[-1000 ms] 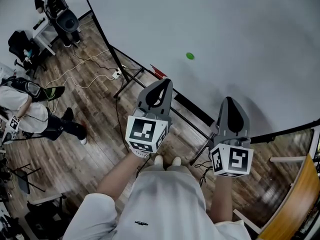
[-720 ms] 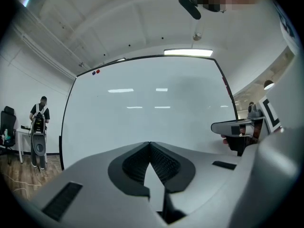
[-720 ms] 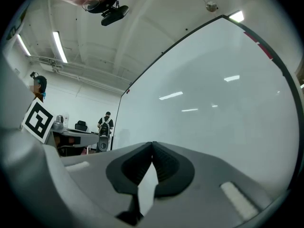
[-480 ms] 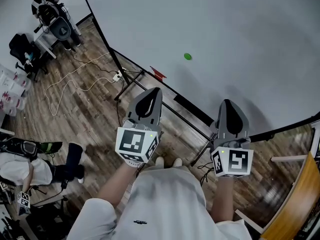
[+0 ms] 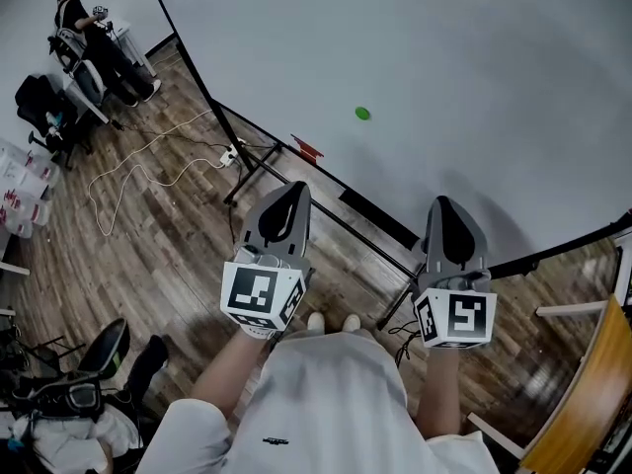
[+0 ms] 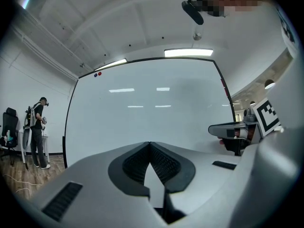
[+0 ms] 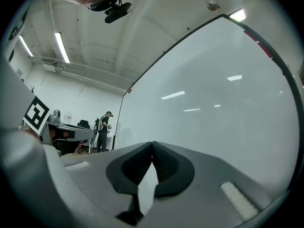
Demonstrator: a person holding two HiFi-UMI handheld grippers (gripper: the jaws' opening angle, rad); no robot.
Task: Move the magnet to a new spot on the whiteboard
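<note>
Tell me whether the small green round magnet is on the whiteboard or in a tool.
On the whiteboard. The small green round magnet sits on its white surface, apart from the shut left tool and right tool.

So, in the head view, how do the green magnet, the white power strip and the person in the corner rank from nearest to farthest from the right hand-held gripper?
1. Green magnet: on the whiteboard, ahead-left of the right hand-held gripper.
2. White power strip: down on the floor, farther left.
3. Person: far left corner, clearly farthest.
</note>
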